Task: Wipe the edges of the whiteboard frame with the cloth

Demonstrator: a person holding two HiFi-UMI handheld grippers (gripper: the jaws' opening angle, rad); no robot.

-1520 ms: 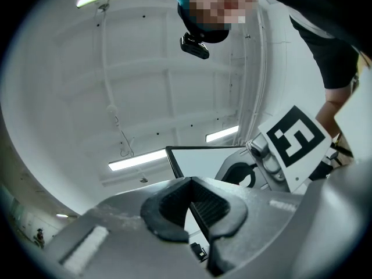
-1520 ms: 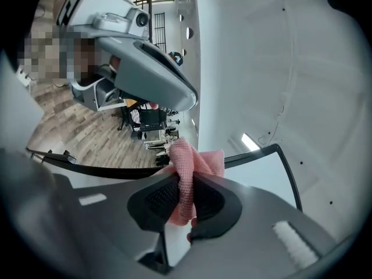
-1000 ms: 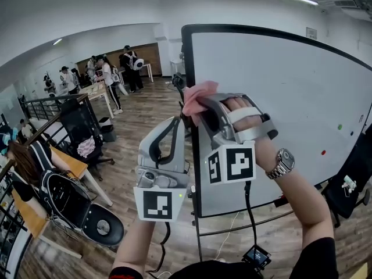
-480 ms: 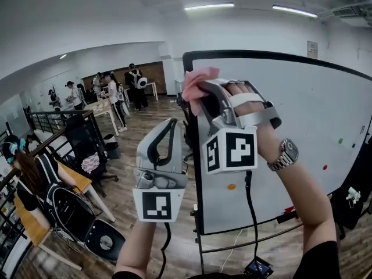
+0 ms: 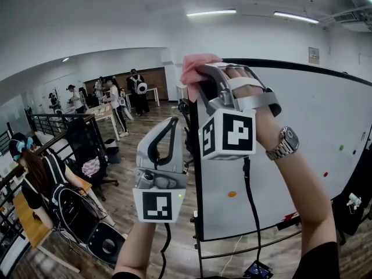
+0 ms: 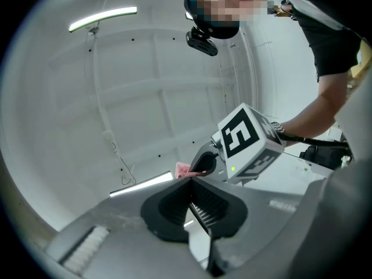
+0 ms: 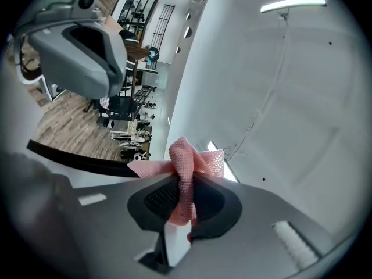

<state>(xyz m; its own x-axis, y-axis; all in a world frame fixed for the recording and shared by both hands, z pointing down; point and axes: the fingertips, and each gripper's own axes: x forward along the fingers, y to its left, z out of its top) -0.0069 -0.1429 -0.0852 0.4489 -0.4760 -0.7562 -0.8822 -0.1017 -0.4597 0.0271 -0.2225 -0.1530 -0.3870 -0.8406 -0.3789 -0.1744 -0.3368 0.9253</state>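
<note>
Right gripper pinches cloth at frame top corner, left gripper closed, empty; bunched cloth may slip off edge.

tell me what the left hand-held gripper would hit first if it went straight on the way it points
Probably the right hand-held gripper, at the end shut on the pink cloth: both show just past the closed tips of the left hand-held gripper. Depth is unclear, so it might miss them.
</note>
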